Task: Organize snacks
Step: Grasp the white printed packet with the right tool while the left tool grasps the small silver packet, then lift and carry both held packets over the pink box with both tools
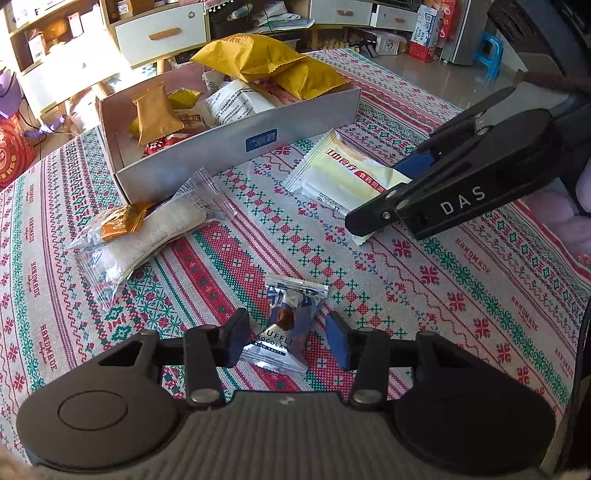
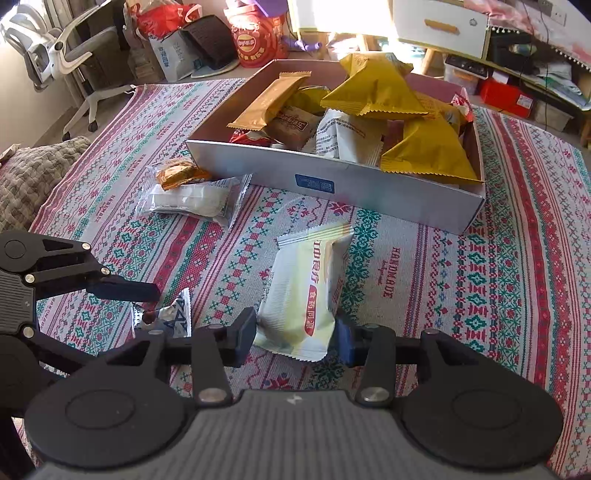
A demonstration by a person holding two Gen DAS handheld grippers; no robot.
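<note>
Tablecloth: I see its red, green and white cross-stitch weave right under my tools.
White drawer unit: far ahead of my left tool, wooden handle.
Blue stool: ahead, off to its right.
Office chair: far ahead-left of my right tool.
Red bag: straight ahead, on the floor.

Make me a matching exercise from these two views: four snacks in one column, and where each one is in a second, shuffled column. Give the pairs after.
Things:
1. truffle chocolate
2. pale yellow packet
3. big yellow bags
4. clear-wrapped white cake

Places:
A. piled in the cardboard box
B. between the right gripper pads
C. on the cloth, beside the box, a small orange packet on it
D. between the left gripper fingers

Pairs: 1-D, 2-B, 3-A, 4-C
</note>
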